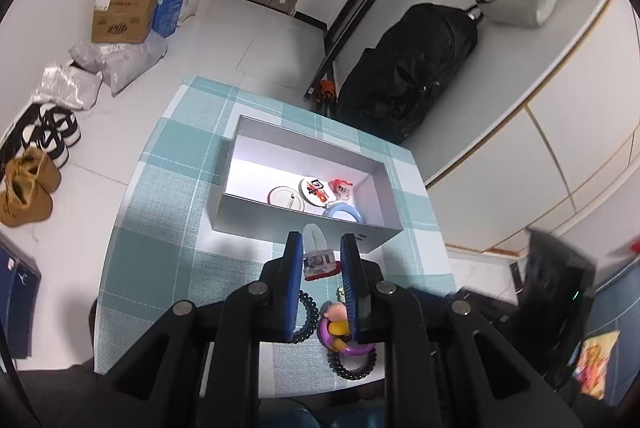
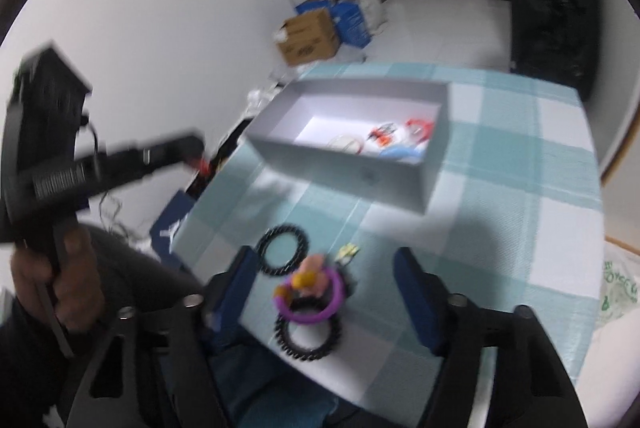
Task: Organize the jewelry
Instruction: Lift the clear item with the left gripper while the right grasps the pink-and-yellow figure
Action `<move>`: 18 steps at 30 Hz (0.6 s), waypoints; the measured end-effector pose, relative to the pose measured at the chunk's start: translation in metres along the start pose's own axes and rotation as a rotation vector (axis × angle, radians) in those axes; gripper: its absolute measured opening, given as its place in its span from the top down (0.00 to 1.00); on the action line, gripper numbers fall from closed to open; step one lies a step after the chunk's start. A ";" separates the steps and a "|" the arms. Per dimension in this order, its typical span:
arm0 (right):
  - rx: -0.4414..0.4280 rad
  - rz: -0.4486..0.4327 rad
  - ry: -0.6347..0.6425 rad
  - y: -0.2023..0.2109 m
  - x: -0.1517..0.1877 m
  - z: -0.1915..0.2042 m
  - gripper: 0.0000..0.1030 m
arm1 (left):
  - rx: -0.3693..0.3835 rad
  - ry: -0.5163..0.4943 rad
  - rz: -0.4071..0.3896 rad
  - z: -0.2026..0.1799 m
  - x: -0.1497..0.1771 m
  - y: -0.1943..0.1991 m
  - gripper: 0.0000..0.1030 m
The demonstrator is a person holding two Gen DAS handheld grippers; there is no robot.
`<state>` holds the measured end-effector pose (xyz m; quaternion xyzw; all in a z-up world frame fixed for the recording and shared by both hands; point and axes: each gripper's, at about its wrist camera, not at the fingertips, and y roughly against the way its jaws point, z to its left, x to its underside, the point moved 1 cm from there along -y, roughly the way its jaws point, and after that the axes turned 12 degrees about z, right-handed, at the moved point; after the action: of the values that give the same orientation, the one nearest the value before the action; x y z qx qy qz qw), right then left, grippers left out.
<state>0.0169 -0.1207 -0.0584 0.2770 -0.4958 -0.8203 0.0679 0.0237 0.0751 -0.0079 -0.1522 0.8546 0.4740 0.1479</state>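
Note:
My left gripper (image 1: 319,248) is shut on a clear hair clip with a red and white end (image 1: 317,256) and holds it above the checked tablecloth, just short of the grey box (image 1: 304,224). The box holds round badges (image 1: 286,199), a red piece (image 1: 342,187) and a blue ring (image 1: 343,214). My right gripper (image 2: 326,260) is open above a purple ring with a small figure (image 2: 310,292), with two black spiral hair ties (image 2: 283,254) (image 2: 308,340) beside it. A small yellow charm (image 2: 349,251) lies close by.
The table carries a teal checked cloth (image 1: 176,196). Shoes (image 1: 28,184), cardboard boxes (image 1: 124,14) and bags lie on the floor to the left. A black suitcase (image 1: 408,76) stands behind the table. The left gripper's handle (image 2: 60,164) shows in a hand in the right wrist view.

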 end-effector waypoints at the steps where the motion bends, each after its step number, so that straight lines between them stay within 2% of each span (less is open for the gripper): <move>1: 0.001 0.015 0.021 -0.005 0.000 0.005 0.48 | 0.006 0.005 -0.001 0.002 -0.001 0.001 0.86; 5: 0.013 0.029 0.092 -0.015 0.002 0.018 0.56 | 0.025 0.013 -0.004 0.005 -0.003 0.004 0.87; 7: 0.030 0.035 0.123 -0.020 0.002 0.022 0.71 | 0.039 0.015 -0.002 0.006 -0.004 0.005 0.87; 9: 0.096 0.054 0.160 -0.030 0.001 0.026 0.77 | 0.044 0.011 -0.001 0.005 -0.004 0.006 0.86; 15: 0.164 0.069 0.239 -0.042 0.003 0.034 0.78 | 0.058 0.014 -0.005 0.009 -0.003 0.010 0.86; 18: 0.180 0.080 0.236 -0.046 0.002 0.032 0.77 | 0.065 0.019 -0.003 0.010 -0.004 0.010 0.86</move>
<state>0.0062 -0.0742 -0.0871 0.3566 -0.5664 -0.7309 0.1334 0.0243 0.0887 -0.0037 -0.1529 0.8707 0.4444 0.1452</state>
